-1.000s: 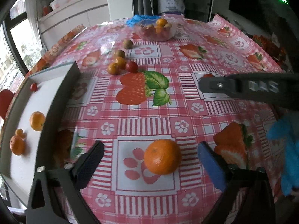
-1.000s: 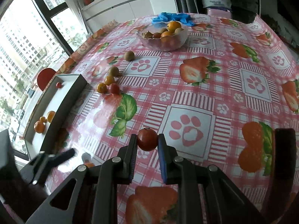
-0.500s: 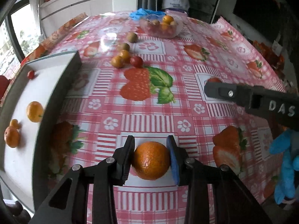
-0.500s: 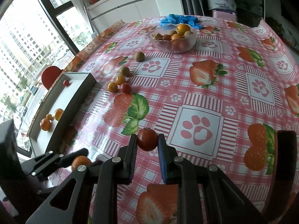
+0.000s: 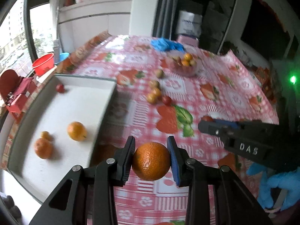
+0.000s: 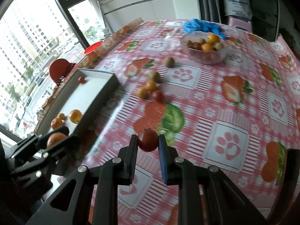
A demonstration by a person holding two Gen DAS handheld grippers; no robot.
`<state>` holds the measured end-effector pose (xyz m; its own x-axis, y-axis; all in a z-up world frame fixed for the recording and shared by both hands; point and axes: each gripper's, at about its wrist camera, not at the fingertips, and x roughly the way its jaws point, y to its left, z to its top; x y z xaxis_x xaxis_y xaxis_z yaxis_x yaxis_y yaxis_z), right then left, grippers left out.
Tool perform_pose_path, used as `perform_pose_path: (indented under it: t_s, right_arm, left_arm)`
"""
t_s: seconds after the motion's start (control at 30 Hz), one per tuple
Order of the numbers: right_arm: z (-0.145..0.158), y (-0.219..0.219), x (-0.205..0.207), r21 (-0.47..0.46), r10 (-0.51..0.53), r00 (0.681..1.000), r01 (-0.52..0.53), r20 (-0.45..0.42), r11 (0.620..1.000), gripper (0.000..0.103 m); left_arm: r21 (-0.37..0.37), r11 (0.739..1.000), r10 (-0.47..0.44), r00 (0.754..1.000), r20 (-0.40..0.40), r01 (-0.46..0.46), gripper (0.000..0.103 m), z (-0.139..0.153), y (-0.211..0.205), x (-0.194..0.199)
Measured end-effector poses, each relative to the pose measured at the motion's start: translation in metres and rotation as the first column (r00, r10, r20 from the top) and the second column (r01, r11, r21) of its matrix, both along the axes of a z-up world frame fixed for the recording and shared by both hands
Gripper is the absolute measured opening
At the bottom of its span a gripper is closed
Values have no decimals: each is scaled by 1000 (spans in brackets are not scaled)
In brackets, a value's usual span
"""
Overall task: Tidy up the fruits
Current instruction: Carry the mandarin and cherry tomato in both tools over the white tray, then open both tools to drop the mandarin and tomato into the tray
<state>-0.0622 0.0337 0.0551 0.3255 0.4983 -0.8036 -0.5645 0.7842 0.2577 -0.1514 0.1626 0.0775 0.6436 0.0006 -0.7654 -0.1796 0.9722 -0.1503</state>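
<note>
While both hands are loaded: I carry one fruit in each gripper above the strawberry-print tablecloth (image 6: 234,112).
Left gripper (image 5: 151,158): clenched on the orange (image 5: 151,161), one pad pressed on each side. A second ago the jaws stood wide with the orange lying between them on the cloth; half a second ago they had already closed on it.
Orange, place: off the cloth now, hanging over the table just beside the near corner of the white tray (image 5: 107,103). Before, it sat on a paw-print square.
Right gripper (image 6: 147,140): grasping the small red tomato (image 6: 147,140), pads tight on both sides, same grip as a second ago.
Tomato, place: in the air over the green leaf print, further toward the tray than before.
Tray, contents: two oranges (image 5: 76,131), a small orange piece beside them, and a red cherry tomato (image 5: 60,88) at the far end; none of these has shifted.
Tray, in my left view: it fills much more of the left side than earlier, and the picture is blurred.
Loose fruit: a cluster (image 6: 150,89) in mid-table, unmoved.
Glass bowl (image 6: 205,53): at the far end, holding mixed fruit, blue gloves (image 6: 203,26) behind it.
Other hand: a blue glove (image 5: 277,185) shows at the right edge of my left view.
</note>
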Motion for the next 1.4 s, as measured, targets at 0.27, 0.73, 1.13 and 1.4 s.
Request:
perform_pose_path:
  t_s: [0.27, 0.73, 1.13, 1.4]
  right_arm:
    - [8, 53, -14, -12, 89, 996, -89, 9, 996, 23]
    - [5, 134, -30, -28, 222, 975, -223, -17, 974, 23]
    - [0, 182, -29, -34, 270, 962, -271, -38, 962, 25]
    - [-5, 199, -25, -34, 273, 960, -275, -61, 961, 29]
  left_arm:
    - [-14, 993, 120, 992, 48, -119, 37, 8, 62, -19]
    - [-50, 958, 283, 959, 21, -282, 37, -16, 139, -44]
    - [0, 947, 321, 947, 23, -321, 37, -24, 158, -45]
    - [2, 942, 335, 942, 8, -335, 37, -32, 165, -44]
